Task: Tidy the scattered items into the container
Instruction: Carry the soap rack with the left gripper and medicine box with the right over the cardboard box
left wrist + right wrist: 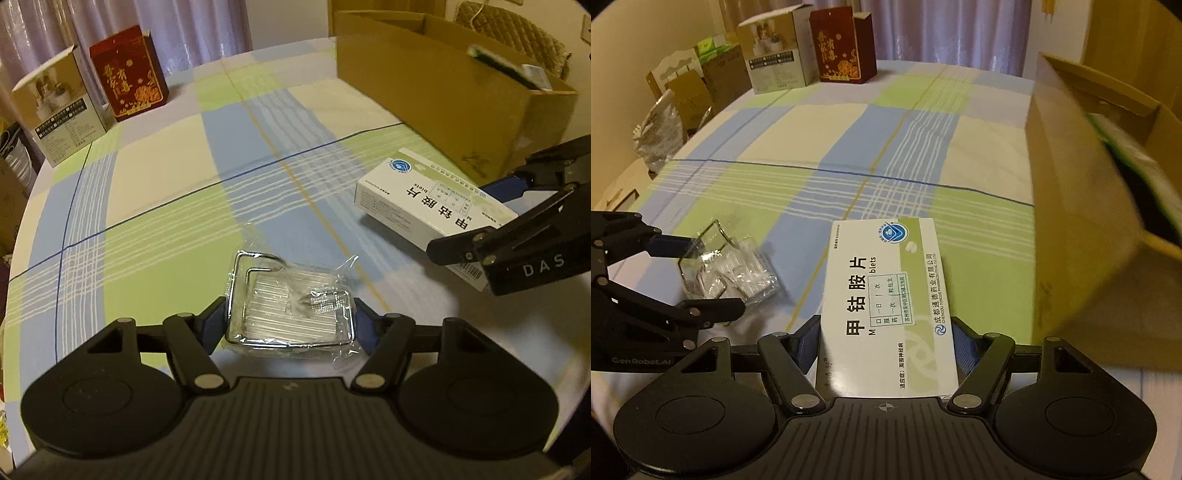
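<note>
Between the blue pads of our right tool [886, 345] sits the medicine box [886, 299], a flat white and pale-green carton with black Chinese lettering and a round blue logo; the pads press both long edges, so we judge it gripped. Ahead and to the right of that tool stands the cardboard box [1082, 236], open at the top, with something green already inside. In the left wrist view the carton casts a shadow on the cloth, so it looks lifted off the tabletop [812, 147], though we cannot be sure.

Our left tool [290, 319] has its pads at either side of the wire rack [288, 299], a chrome frame with a ribbed clear tray, sealed in a crinkly clear bag. The pads lie against the bag, yet we cannot tell whether they truly clamp the metal.

To do this step well, we should keep the carton level, carry it up over the near wall of the cardboard box before moving forward, and let go only once it is inside. With the rack, we should squeeze on the frame, not loose film, since the bag may slip.
</note>
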`<state>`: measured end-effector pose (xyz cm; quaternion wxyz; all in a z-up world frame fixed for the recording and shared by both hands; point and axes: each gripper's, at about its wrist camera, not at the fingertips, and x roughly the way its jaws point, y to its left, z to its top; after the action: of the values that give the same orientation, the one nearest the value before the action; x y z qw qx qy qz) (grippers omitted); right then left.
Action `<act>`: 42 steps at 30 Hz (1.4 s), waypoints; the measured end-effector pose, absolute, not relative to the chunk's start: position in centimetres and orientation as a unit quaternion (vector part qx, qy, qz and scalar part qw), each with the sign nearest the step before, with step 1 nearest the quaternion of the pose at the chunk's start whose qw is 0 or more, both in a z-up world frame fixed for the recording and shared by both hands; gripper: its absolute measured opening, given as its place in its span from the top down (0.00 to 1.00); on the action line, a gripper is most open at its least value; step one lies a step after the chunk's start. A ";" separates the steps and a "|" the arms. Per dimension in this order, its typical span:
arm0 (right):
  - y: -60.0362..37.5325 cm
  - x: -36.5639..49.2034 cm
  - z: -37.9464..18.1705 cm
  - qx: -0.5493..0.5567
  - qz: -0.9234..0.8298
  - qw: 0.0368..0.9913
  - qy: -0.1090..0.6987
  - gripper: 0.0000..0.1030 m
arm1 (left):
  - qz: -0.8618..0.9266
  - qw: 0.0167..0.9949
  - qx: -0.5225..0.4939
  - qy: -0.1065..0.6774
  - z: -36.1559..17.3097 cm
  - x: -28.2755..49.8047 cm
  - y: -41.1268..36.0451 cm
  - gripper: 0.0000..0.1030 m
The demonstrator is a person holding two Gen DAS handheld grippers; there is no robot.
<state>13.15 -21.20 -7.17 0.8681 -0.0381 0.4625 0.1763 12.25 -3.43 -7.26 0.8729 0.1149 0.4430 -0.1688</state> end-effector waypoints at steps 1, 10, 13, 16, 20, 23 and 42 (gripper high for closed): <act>-21.5 12.5 -6.8 -0.036 0.175 0.869 0.461 0.29 | -0.167 0.874 0.114 0.442 -6.9 11.7 -3.7 0.37; -23.3 7.6 -2.8 -0.019 0.165 0.886 0.433 0.29 | -0.155 0.887 0.111 0.420 -2.7 7.3 -5.2 0.37; -24.0 6.4 -1.6 -0.012 0.159 0.892 0.422 0.29 | -0.158 0.889 0.119 0.413 -1.4 6.0 -5.7 0.37; -24.7 5.3 -0.6 -0.008 0.153 0.898 0.412 0.29 | -0.159 0.891 0.124 0.407 -0.5 4.9 -6.1 0.37; -25.3 4.2 0.5 -0.005 0.147 0.905 0.400 0.29 | -0.158 0.893 0.129 0.402 0.8 3.7 -6.6 0.37; -25.5 3.8 1.3 -0.007 0.145 0.909 0.391 0.29 | -0.156 0.896 0.129 0.396 1.8 3.1 -6.8 0.37; -28.0 1.5 3.3 -0.002 0.124 0.922 0.366 0.29 | -0.173 0.903 0.137 0.368 2.9 1.2 -9.0 0.37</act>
<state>1.49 -28.00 3.32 0.9223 -0.0018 0.3661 0.1237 1.25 -8.98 2.95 0.9034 0.1369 0.3678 -0.1728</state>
